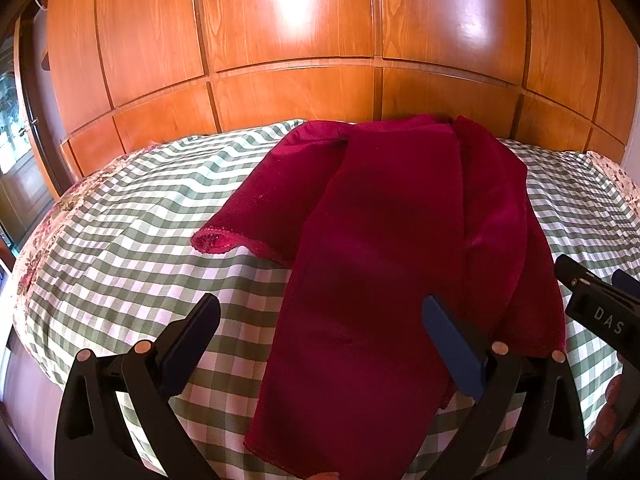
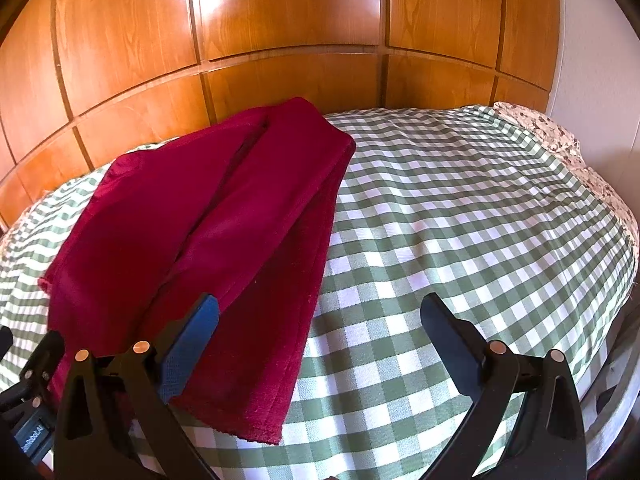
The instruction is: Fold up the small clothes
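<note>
Red garment point(image 1: 384, 240) on bed point(image 1: 132, 248), long axis toward headboard point(image 1: 280, 40). Left claw point(image 1: 324, 320) nearer, straddling near hem; right claw point(image 2: 320, 320) alongside. Both released, empty.

Bright daylight, glare on wooden panels point(image 1: 292, 0), fisheye-curved dark corners.

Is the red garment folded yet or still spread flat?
Partly folded. The red garment has its right side turned in over the body, with a lengthwise seam down the middle, but one sleeve still sticks out left on the checked bedspread.
</note>
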Demonstrator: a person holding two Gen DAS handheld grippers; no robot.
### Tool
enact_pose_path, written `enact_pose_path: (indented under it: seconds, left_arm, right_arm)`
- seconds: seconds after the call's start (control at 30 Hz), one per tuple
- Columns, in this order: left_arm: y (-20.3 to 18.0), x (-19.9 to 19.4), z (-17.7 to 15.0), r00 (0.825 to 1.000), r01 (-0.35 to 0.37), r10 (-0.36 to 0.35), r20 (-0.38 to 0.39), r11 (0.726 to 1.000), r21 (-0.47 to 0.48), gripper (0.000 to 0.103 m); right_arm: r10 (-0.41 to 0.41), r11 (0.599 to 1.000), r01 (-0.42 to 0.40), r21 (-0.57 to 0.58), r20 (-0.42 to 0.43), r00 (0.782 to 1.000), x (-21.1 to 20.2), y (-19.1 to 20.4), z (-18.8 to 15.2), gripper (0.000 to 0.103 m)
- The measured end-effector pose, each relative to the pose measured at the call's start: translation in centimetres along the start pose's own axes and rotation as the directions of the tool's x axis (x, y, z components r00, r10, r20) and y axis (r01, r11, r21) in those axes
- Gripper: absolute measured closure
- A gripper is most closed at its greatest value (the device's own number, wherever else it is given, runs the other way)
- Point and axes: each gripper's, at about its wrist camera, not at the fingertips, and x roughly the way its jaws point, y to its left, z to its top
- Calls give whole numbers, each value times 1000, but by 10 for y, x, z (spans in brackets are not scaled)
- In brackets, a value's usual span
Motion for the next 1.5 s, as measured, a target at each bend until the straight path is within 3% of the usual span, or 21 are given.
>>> enact_pose_path:
  seconds: [0.37, 0.67, 0.97, 1.17, 1.27, 1.37, 1.43, 1.47, 1.5]
  left_arm:
    - [-3, -5, 3, 1000, 1, -1, 9, 1000, 5, 3]
    - [2, -13, 7, 999, 7, -6, 42, 1000, -24, 3]
    - [7, -13, 7, 999, 4, -2, 42, 999, -35, 3]
    - [6, -10, 3, 999, 8, -9, 43, 1000, 30, 3]
    - [4, -5, -3, 998, 50, -51, 19, 996, 80, 4]
    - [-3, -1, -14, 995, 98, -99, -1, 981, 165, 14]
    - [-9, 4, -22, 991, 132, -130, -25, 969, 210, 14]
    - [-12, 7, -25, 989, 145, -141, -35, 964, 223, 14]
    - [-14, 9, -28, 987, 160, -153, -46, 959, 234, 14]
  right_arm:
    - [2, 1000, -2, -4, 15, 1000, -5, 2, 0, 3]
    - [-3, 1000, 5, -14, 85, 996, -19, 5, 4, 3]
    - [3, 1000, -1, -25, 81, 997, -19, 7, 3, 3]
    - [11, 999, -9, -32, 75, 997, -19, 7, 3, 3]
    - [35, 999, -33, -32, 68, 997, -17, 4, 5, 3]
    - [81, 997, -81, -7, 47, 996, -12, -5, 10, 3]
    - [101, 995, -102, 23, 30, 994, -8, -12, 13, 12]
    - [114, 993, -115, 34, 16, 993, -5, -16, 15, 25]
    - [126, 991, -126, 41, 2, 992, -2, -17, 15, 32]
